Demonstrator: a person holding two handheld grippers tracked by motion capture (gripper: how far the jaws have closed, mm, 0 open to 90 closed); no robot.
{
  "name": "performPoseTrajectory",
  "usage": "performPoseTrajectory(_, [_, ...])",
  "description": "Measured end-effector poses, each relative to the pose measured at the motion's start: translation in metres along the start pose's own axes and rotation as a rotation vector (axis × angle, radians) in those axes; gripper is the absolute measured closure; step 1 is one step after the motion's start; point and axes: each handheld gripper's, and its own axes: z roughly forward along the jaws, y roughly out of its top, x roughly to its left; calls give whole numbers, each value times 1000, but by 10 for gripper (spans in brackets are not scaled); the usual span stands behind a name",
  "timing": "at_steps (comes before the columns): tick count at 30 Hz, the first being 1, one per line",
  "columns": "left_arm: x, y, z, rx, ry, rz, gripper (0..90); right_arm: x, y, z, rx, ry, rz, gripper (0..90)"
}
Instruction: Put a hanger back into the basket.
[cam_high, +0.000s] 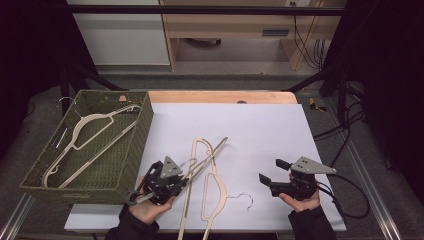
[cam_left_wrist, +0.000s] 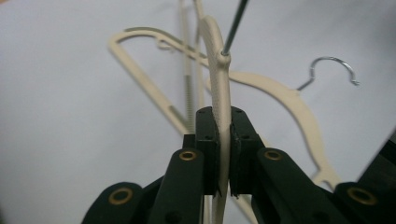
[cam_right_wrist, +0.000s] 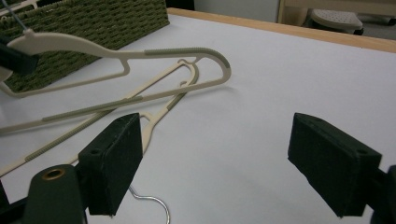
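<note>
left hand-held gripper (cam_left_wrist: 223, 140): pinched raised hanger (cam_left_wrist: 219, 88) near neck.
right hand-held gripper (cam_right_wrist: 215, 163): spread, empty.
hanger: judged light, stiff, slippery.

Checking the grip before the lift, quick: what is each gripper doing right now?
Left gripper: shut on the cream hanger, clamped just below its hook.
Right gripper: open, nothing between its jaws.

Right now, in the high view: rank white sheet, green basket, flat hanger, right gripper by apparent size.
1. white sheet
2. green basket
3. flat hanger
4. right gripper; the sheet and basket clearly outrank both, though the basket sits farther off.
</note>
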Motion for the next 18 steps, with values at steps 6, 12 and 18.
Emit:
performPoseTrajectory(6, [24, -5, -6, -26, -3, -63, 854, 0, 0, 0, 1, -4, -5, 173])
performPoseTrajectory(12, [31, -1, -24, -89, -23, -64, 854, -1, 1, -3, -9, -3, -3, 155])
performPoseTrajectory(18, [36, 12, -57, -177, -60, -45, 854, -2, 4, -7, -35, 0, 15, 132])
